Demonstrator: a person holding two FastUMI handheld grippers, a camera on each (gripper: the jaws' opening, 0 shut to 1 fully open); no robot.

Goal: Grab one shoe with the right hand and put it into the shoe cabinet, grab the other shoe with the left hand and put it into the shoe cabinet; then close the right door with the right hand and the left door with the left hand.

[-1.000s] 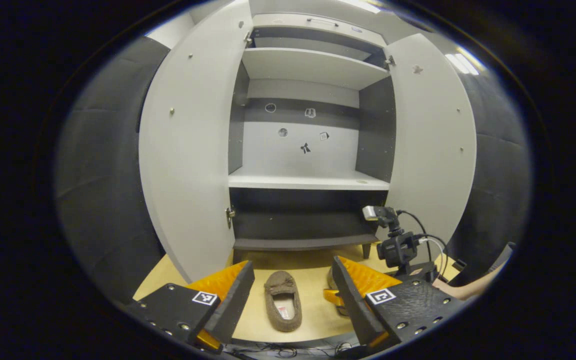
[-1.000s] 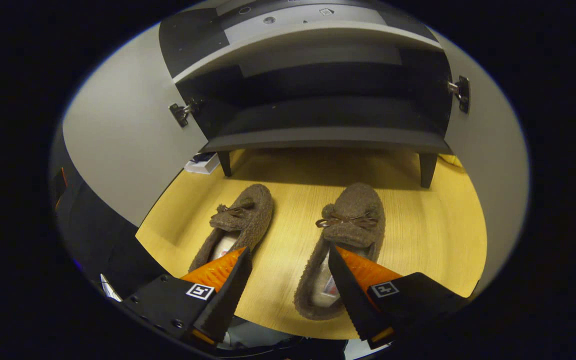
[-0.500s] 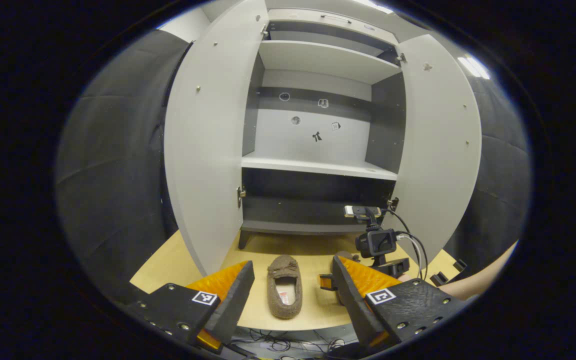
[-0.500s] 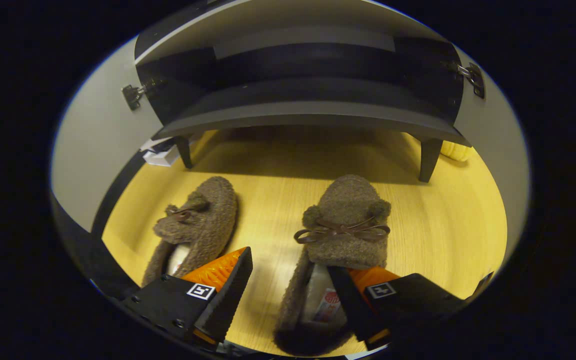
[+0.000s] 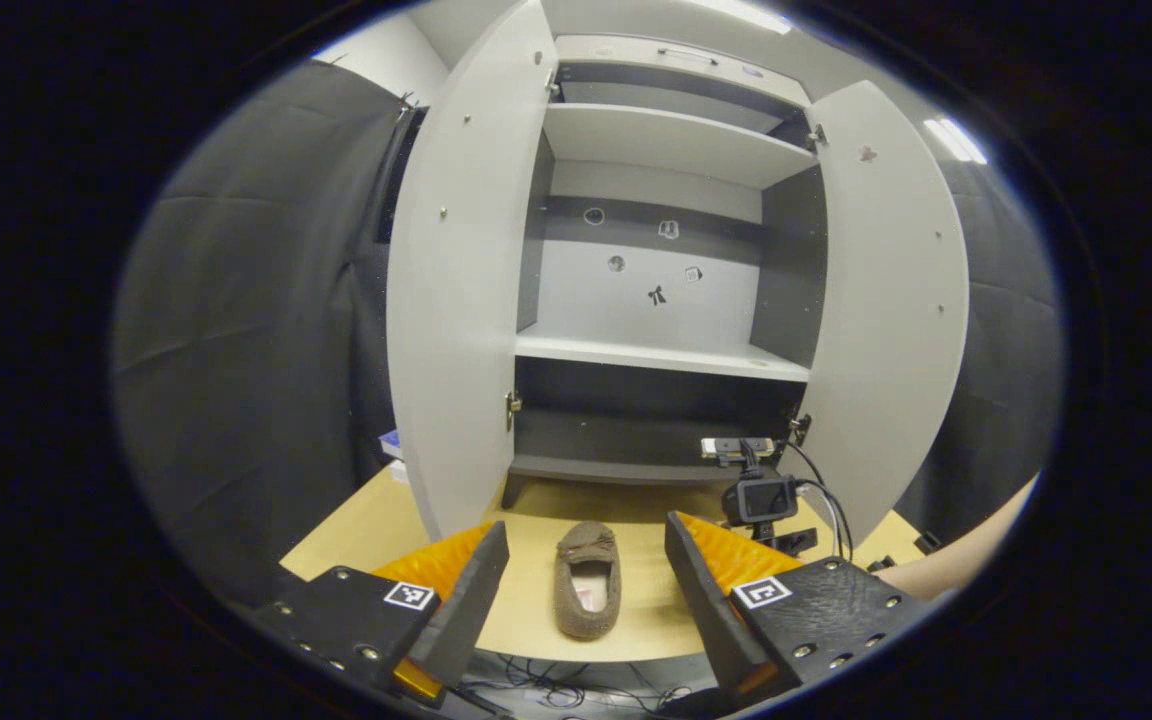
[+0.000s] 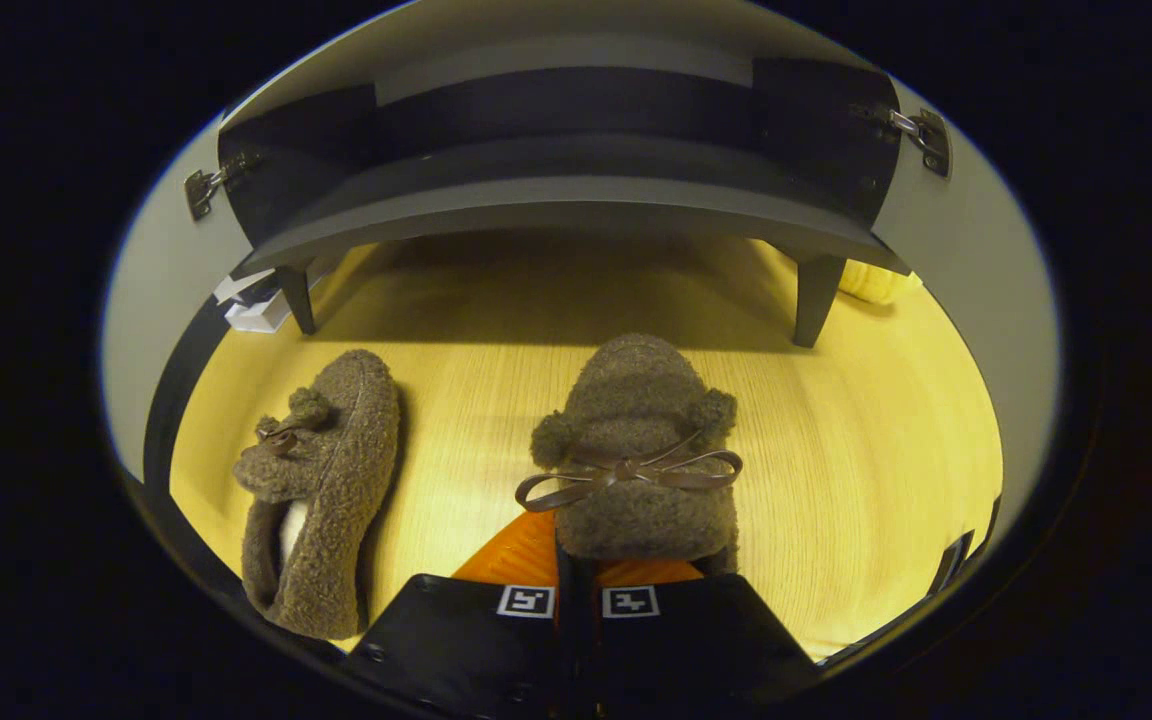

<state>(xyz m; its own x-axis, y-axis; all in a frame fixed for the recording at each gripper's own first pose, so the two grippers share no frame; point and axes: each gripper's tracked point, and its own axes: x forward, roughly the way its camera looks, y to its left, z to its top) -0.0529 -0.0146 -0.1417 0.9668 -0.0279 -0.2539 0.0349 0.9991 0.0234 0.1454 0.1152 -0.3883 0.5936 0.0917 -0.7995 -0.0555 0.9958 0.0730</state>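
Observation:
Two fuzzy brown slippers lie on the yellow wooden board in front of the open shoe cabinet (image 5: 666,350). In the right gripper view, my right gripper (image 6: 568,562) is shut on the left side wall of the right slipper (image 6: 636,450), just behind its bow. The left slipper (image 6: 321,470) lies loose beside it. In the left gripper view, my left gripper (image 5: 584,530) is open and held back from the left slipper (image 5: 588,580), which shows between its fingers. The right gripper (image 5: 761,495) sits low at the cabinet's foot. Both doors, left (image 5: 456,300) and right (image 5: 886,300), stand wide.
The cabinet's dark bottom shelf (image 6: 556,195) stands on short legs just beyond the slippers. A small white box (image 6: 256,305) lies under its left corner, a pale yellow thing (image 6: 871,280) behind the right leg. Cables (image 5: 556,690) hang at the board's front edge. A forearm (image 5: 956,560) reaches in.
My right gripper came down over the right slipper and shut on its side wall. The left gripper drew back and swung left, so the cabinet sits farther right and smaller.

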